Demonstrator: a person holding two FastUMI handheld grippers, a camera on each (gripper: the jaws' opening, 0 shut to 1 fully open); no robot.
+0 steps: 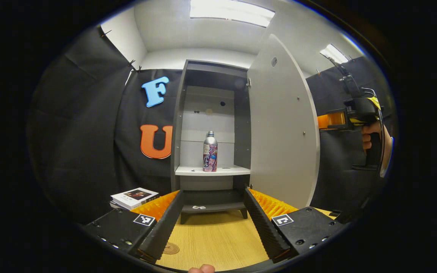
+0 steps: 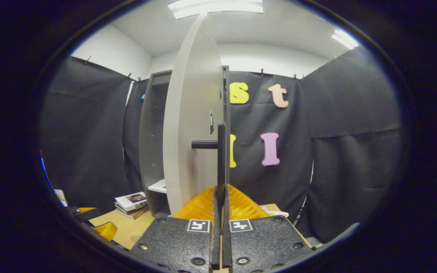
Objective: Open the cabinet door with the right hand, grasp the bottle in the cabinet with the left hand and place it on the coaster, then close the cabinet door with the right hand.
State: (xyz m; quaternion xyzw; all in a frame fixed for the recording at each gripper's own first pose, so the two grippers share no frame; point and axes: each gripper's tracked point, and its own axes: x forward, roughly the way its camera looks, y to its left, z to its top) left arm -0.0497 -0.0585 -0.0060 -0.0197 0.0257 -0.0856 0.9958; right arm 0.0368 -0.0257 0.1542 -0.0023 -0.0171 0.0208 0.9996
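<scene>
Left gripper view: a silver metal bottle with a printed label [image 1: 210,152] is seen upright on the white shelf [image 1: 226,171] of the open grey cabinet [image 1: 179,125], frame centre, dead ahead of the left gripper [image 1: 214,222], whose fingers are spread wide. Right gripper [image 2: 220,231] is clamped on the door's black bar handle [image 2: 221,151]. Round coaster [image 1: 170,248] noted lower left, on the wooden table.

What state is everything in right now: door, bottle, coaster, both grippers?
cabinet door: swung open.
bottle: upright on the cabinet shelf, ungrasped.
coaster: bare, on the table.
left gripper: open, aimed at the bottle.
right gripper: shut on the door handle.
</scene>
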